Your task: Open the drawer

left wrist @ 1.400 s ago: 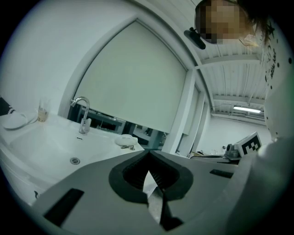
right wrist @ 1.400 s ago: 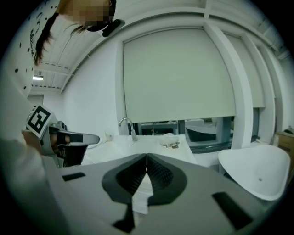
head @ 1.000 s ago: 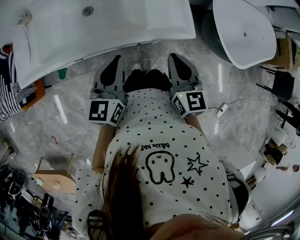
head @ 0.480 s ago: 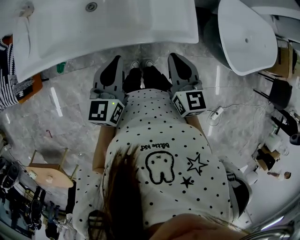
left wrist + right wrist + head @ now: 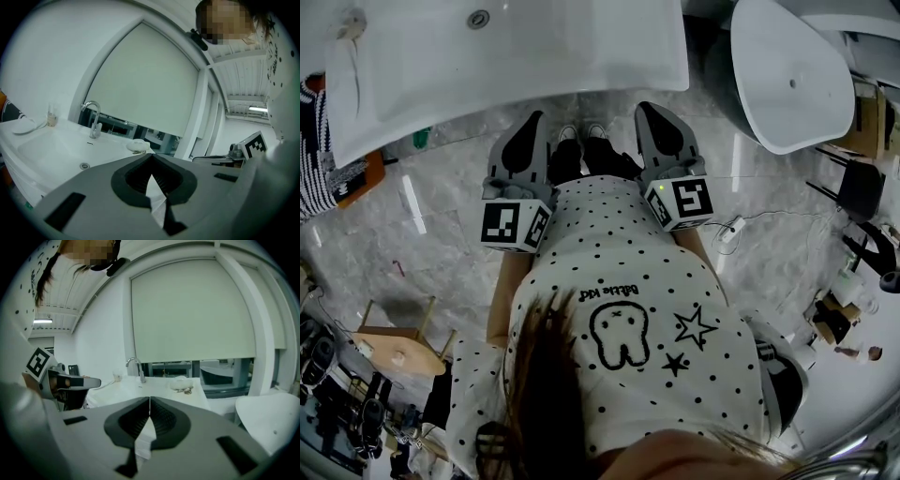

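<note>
Since the earlier frames, the white rectangular washbasin top [image 5: 534,56] has slid slightly towards the upper edge of the head view. A pair of light-toed shoes [image 5: 581,133] has come into sight between the two grippers, and the small wooden stool [image 5: 394,349] at lower left has shifted. Both grippers keep nearly the same place in the frame.

The left gripper [image 5: 532,124], grey with black pads, sits left of centre. The right gripper [image 5: 652,114] sits right of centre, level with it. Both point towards the washbasin top and stop short of its near edge, over the grey marble floor [image 5: 441,234]. Each carries its black-and-white marker cube [image 5: 514,225] just ahead of the person's white polka-dot shirt [image 5: 619,281].

In the left gripper view the jaws are clenched tip to tip with nothing between them. The right gripper view shows the same closed, empty state.

Beyond the left jaws lie the basin bowl, a curved chrome tap [image 5: 93,118] and a pale roller blind [image 5: 145,84]. A second white oval basin [image 5: 792,75] fills the upper right of the head view. A white cable with a plug [image 5: 731,228] lies on the floor at right.

No view shows the drawer clearly. The cabinet front under the washbasin top is hidden in the head view, and only a plain white sliver of it shows at the lower left of the left gripper view.
</note>
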A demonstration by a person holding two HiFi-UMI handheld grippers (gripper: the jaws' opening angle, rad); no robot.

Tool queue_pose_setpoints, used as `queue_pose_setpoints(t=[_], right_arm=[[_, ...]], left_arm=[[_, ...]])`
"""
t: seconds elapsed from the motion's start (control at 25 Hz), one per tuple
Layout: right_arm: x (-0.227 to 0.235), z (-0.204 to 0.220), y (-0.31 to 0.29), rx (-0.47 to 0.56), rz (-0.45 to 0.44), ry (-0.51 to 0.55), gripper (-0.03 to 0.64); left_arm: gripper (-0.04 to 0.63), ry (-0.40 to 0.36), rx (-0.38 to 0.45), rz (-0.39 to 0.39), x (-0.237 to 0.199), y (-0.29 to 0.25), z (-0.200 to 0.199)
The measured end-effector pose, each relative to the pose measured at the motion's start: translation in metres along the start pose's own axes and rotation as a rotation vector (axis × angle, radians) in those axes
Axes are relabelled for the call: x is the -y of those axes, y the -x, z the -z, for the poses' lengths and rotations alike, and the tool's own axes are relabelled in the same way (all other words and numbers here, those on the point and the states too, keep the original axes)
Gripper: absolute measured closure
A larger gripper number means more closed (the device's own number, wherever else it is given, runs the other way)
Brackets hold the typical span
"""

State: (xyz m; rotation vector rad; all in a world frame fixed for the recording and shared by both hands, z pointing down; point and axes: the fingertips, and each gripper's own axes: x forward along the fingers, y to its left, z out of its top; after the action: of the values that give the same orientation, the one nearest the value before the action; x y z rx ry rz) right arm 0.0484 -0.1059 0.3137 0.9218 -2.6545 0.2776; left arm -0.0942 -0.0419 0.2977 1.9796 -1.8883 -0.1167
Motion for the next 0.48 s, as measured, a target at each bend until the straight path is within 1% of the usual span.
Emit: queue_pose_setpoints(t=[0.24, 0.48], right_arm=[[0.008, -0.001, 0.004, 0.010, 0.002, 0.004, 0.601], [0.032, 0.000, 0.020, 0.029, 0.009, 0.000, 0.601]], left_arm=[[0.591, -0.012, 0.009, 0.006, 0.009, -0.006, -0.001], [0.591, -0.025, 0.016, 0.005, 0.035, -0.015, 0.002]])
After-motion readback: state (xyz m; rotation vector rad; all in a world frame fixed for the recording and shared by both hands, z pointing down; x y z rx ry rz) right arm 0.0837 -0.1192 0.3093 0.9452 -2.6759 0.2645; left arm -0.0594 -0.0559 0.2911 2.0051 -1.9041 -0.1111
